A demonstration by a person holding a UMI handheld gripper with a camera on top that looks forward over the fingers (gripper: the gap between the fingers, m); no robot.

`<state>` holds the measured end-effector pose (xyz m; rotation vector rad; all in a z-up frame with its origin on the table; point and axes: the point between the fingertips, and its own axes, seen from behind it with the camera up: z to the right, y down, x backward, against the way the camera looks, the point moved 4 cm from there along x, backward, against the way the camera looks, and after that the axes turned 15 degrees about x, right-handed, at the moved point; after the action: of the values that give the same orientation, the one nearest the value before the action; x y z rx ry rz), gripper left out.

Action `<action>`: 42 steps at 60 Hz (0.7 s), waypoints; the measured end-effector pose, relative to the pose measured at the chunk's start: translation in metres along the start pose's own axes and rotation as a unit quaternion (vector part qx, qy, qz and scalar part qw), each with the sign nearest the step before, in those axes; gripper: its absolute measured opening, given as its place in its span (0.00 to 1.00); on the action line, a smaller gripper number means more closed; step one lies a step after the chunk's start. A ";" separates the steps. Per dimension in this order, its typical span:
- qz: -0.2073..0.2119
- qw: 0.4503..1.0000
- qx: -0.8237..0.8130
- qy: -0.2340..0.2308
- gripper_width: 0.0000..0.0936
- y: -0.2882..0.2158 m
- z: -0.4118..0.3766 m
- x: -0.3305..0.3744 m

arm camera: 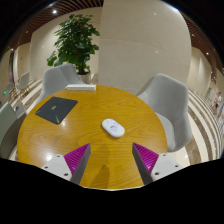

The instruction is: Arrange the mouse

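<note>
Here the gripper [110, 158] hangs above the near edge of the round wooden table [60, 135], its fingers spread apart with nothing between them. The white mouse [113, 127] lies near the table's middle, just ahead of the fingers, bare wood all around it. A dark mouse pad [56, 109] sits towards the far left edge, well apart. Grey chairs [168, 100] ring the table; a potted plant [75, 45] stands beyond.
</note>
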<state>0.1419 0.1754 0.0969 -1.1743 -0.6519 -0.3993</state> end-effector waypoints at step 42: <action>-0.041 0.999 -0.021 0.028 0.92 -0.032 0.047 -0.190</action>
<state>-0.0328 0.1999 0.0061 -1.1752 -0.6465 -0.5151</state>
